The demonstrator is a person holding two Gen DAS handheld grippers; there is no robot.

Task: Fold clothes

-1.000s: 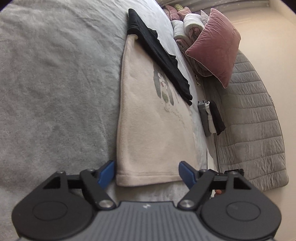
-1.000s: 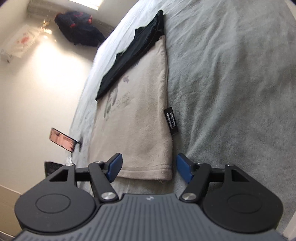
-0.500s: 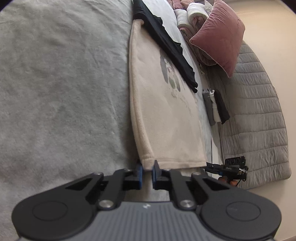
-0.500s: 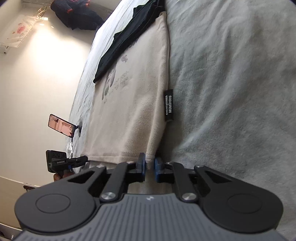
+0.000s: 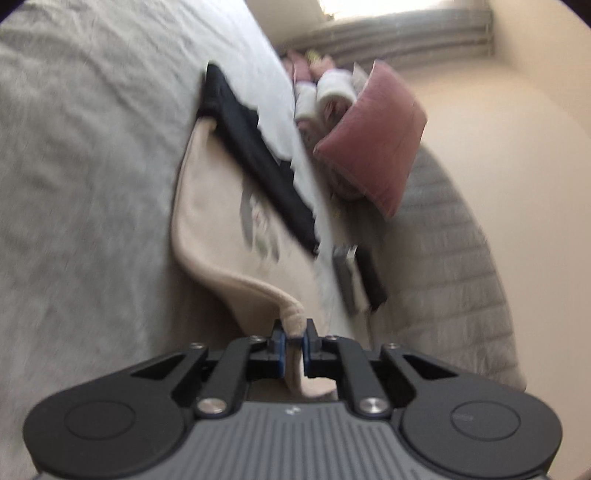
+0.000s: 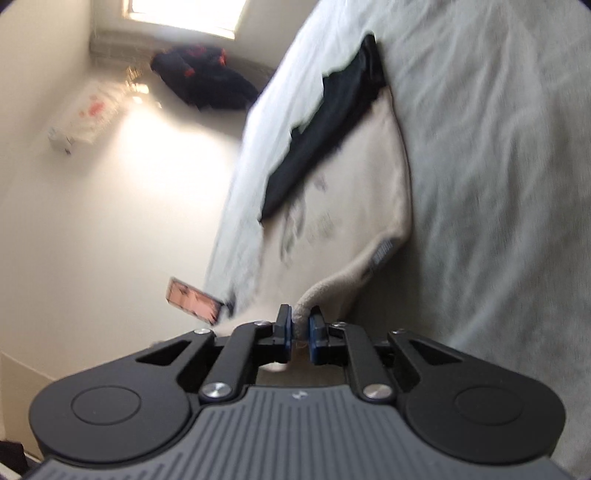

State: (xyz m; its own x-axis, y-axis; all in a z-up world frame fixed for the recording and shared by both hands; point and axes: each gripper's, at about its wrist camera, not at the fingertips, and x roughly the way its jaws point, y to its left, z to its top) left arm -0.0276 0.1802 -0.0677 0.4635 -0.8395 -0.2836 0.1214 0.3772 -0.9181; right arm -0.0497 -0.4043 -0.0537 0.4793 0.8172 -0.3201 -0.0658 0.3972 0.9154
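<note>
Left wrist view: one left claw point(image 5: 293, 341), blue pads pressed tight on a near corner of one beige garment point(image 5: 221, 221), w/ the pinched cloth bunched btwn them & the corner raised off the bed point(image 5: 81, 184). Rest of garment lies flat on the bed's grey blanket, a dark print blurred on its face. One black garment point(image 5: 258, 158) lies across its far end, overlapping it. Beyond, by the bed's far side: one pink pillow point(image 5: 376, 136) leaning on a heap of pale rolled bedding, one grey quilted headboard point(image 5: 450, 258) at right, plus a few small dark & grey folded items point(image 5: 354, 273) near the bed edge, count unclear due to blur. Right wrist view: one right claw point(image 6: 300, 330), likewise clamped on the other near corner of the same beige garment point(image 6: 351, 192), corner lifted, a dark tag point(image 6: 382, 253) showing on its right edge. Black garment point(image 6: 325, 133) again over the far end. Grey bed point(image 6: 498, 184) fills the right; pale sheet runs along its left edge. Off the bed at left: one phone point(image 6: 194, 301) w/ a pinkish screen sticking out near the edge, one dark heap of clothes point(image 6: 207, 77) by the wall under one bright window point(image 6: 184, 14). Both views blurred.
</note>
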